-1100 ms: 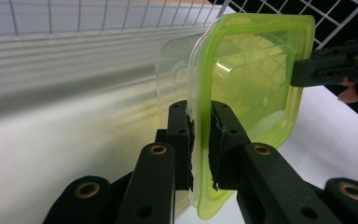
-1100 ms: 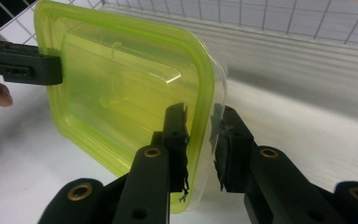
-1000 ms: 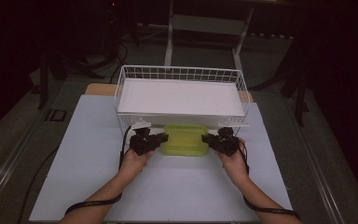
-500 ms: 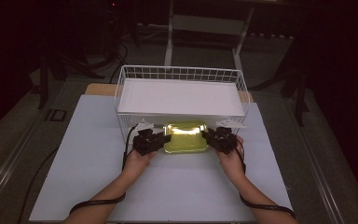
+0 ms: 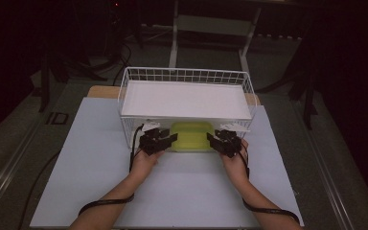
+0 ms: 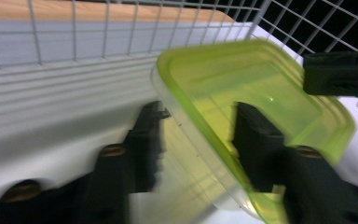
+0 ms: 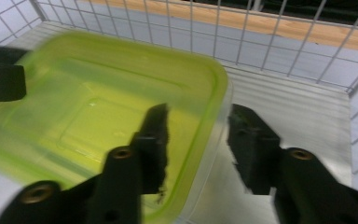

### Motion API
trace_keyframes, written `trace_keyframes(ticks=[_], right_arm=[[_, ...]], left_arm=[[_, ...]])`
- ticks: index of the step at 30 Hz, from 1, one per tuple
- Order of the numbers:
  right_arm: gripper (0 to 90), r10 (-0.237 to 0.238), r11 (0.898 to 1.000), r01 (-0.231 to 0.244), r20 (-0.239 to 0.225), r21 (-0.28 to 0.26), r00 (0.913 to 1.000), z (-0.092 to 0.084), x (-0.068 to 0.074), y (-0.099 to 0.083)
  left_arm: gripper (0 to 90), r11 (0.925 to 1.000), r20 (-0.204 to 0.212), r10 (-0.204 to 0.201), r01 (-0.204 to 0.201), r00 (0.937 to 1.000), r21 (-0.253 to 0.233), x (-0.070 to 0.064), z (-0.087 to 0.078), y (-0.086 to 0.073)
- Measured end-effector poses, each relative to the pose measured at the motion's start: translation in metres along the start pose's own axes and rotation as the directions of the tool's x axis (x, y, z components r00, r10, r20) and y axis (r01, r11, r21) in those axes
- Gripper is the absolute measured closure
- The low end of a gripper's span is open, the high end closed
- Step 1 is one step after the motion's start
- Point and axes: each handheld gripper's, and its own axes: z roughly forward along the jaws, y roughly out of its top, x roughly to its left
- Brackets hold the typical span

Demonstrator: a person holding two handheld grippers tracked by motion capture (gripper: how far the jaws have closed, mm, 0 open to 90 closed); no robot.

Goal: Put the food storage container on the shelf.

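A yellow-green lidded plastic container (image 5: 192, 135) lies in the lower level of a white wire rack (image 5: 187, 75), under its white shelf (image 5: 187, 99). My left gripper (image 5: 165, 139) is at its left end and my right gripper (image 5: 218, 140) at its right end. In the left gripper view the container's (image 6: 242, 88) rim runs between the parted jaws of my left gripper (image 6: 200, 140). In the right gripper view one finger (image 7: 154, 135) lies over the lid (image 7: 98, 102) and the other stands clear of the rim. Both sets of jaws have just been opening, and the pads no longer press.
The rack stands at the back of a white table mat (image 5: 187, 191); its wire walls (image 7: 270, 42) close in behind and beside the container. A wooden board (image 5: 100, 91) lies under the rack. Cables trail from both wrists across the mat. The surroundings are dark.
The container has slid a little farther back into the rack. Both grippers' jaws have parted from its ends; the hands have stayed almost where they were.
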Motion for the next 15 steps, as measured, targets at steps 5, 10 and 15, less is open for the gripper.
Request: trace_keyframes(ticks=[5, 10, 15], right_arm=[[50.6, -0.025, 0.999, 0.025, -0.007, -0.024, 0.9997, -0.001, 0.004, -0.001], [49.0, -0.014, 0.999, 0.013, -0.029, -0.037, 0.9995, -0.007, 0.006, -0.002], [48.3, -0.037, 0.998, 0.035, -0.044, -0.046, 0.9984, -0.019, 0.012, -0.002]], left_arm=[[44.6, 0.9994, 0.015, 0.031, -0.03, 0.9994, -0.018, -0.005, -0.002, 0.005], [44.2, 0.999, 0.018, 0.041, -0.04, 0.999, -0.021, -0.005, -0.01, 0.004], [44.1, 0.9981, 0.018, 0.058, -0.057, 0.9982, -0.022, -0.008, -0.021, 0.001]])
